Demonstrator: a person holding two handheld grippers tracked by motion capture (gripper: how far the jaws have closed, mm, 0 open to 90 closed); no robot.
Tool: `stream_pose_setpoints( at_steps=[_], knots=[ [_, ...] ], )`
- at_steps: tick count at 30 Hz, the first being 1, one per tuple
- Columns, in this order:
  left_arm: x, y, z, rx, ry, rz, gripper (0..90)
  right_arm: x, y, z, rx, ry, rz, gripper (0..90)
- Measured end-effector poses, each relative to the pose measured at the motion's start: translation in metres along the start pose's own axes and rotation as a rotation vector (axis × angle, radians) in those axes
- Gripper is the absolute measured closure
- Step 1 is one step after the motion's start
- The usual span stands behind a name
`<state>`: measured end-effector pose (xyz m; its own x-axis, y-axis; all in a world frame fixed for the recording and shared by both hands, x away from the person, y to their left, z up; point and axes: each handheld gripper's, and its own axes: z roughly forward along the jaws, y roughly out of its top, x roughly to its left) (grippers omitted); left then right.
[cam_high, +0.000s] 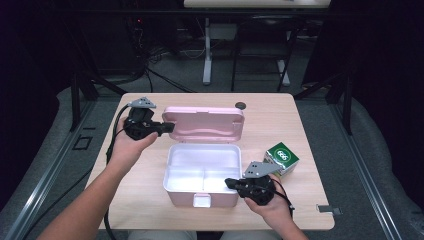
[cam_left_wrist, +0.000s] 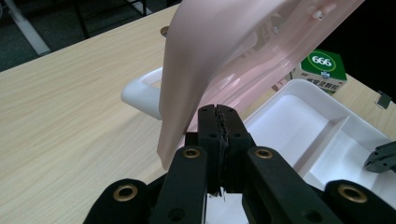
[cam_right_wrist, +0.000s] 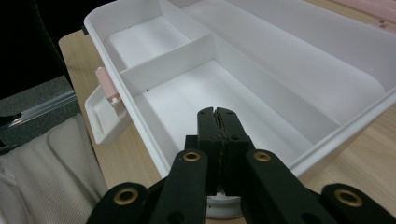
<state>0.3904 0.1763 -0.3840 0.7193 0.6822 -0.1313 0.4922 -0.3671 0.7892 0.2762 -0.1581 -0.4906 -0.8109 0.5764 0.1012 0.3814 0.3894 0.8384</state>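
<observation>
The pink-and-white lunch box lies open on the table, its raised lid just beside the left gripper, whose jaws are pressed together, empty, tips at the lid's edge. The right gripper, jaws likewise together and empty, hangs over the box's near-right compartment. A green carton stands just behind it.
</observation>
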Motion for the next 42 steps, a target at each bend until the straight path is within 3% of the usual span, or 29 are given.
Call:
stream_pose_setpoints(
  at_steps=[23, 42],
  knots=[
    [0.007, 0.000, 0.010, 0.054, 0.051, 0.001, 88.3, -0.001, -0.001, 0.000, -0.013, 0.003, 0.007, 89.7],
    [0.016, 0.001, 0.027, 0.130, 0.103, -0.002, 88.3, -0.001, -0.002, 0.000, -0.016, 0.007, 0.008, 89.7]
  ],
)
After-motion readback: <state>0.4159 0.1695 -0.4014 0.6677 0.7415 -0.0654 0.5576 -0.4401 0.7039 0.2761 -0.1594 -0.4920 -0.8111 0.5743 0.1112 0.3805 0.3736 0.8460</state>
